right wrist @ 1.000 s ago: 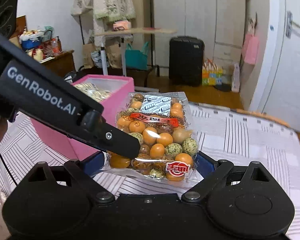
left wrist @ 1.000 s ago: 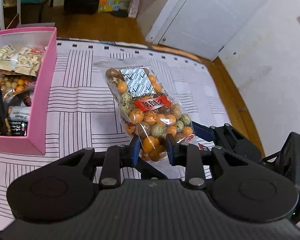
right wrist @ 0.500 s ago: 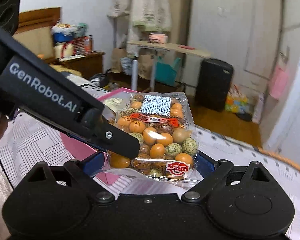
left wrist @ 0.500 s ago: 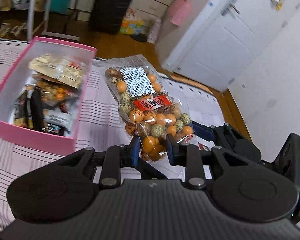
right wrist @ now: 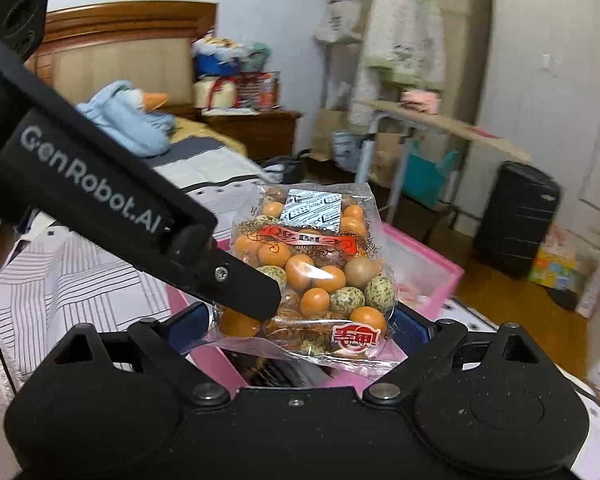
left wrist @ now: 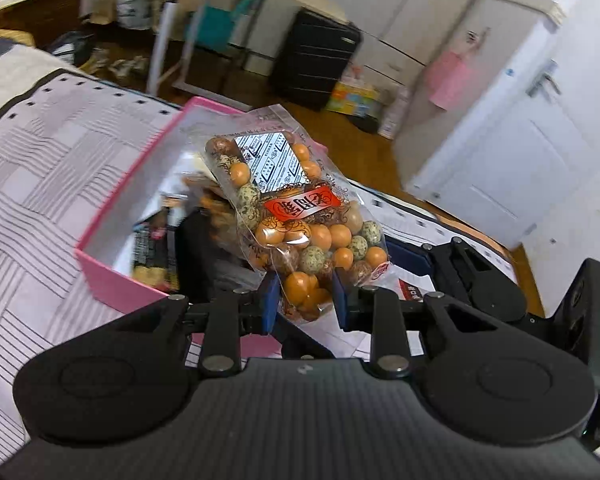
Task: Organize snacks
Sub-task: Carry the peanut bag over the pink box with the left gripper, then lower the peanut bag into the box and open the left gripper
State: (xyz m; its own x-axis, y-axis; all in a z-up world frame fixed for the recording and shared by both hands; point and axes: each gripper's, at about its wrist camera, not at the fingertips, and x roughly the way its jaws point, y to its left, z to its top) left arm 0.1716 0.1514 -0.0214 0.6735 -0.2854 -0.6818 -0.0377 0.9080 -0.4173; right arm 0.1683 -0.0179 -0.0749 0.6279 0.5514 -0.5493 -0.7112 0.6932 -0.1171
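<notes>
The left tongs [left wrist: 305, 303] have their blue pads [left wrist: 269, 304] drawn close, pinching the lower end of a snack bag [left wrist: 296, 216]. The right tongs [right wrist: 300, 326] stand spread wide, pads on either side of that bag's bottom edge, contact unclear.

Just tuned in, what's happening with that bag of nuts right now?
The left hand-held gripper is shut on the lower end of the nut bag, holding it up over the pink box, which already has other snacks inside. The right hand-held gripper sits open around the bag's bottom edge, not pinching it. The bag is not yet in the box.
</notes>
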